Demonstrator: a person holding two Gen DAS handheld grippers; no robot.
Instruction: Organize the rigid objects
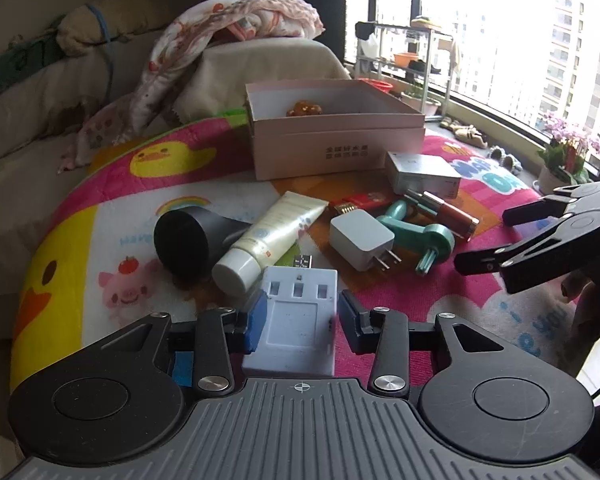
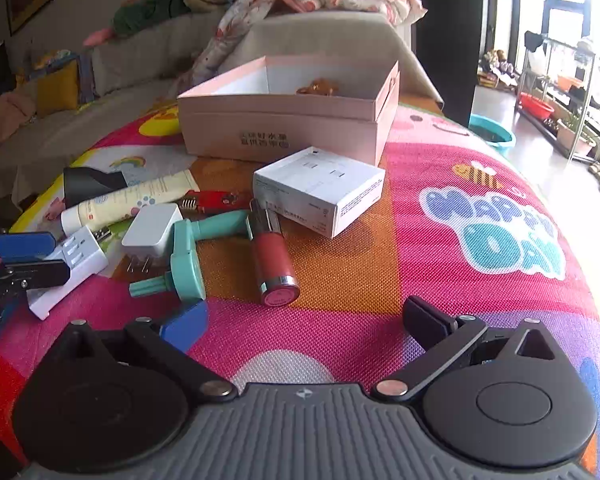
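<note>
Clearly we pinch the white battery charger (image 1: 296,320) in our left gripper (image 1: 300,316) only by its edges, so it may twist free; our right gripper (image 2: 304,320) gapes empty.

Left gripper (image 1: 302,316): ribbed grey body, small crosshair mark at centre, two black round discs at sides, black link arms with silver screws, blue pads on fingers. Right gripper (image 2: 306,320): same grey ribbed body, black discs, silver screws; one finger blue-padded, other black.
</note>
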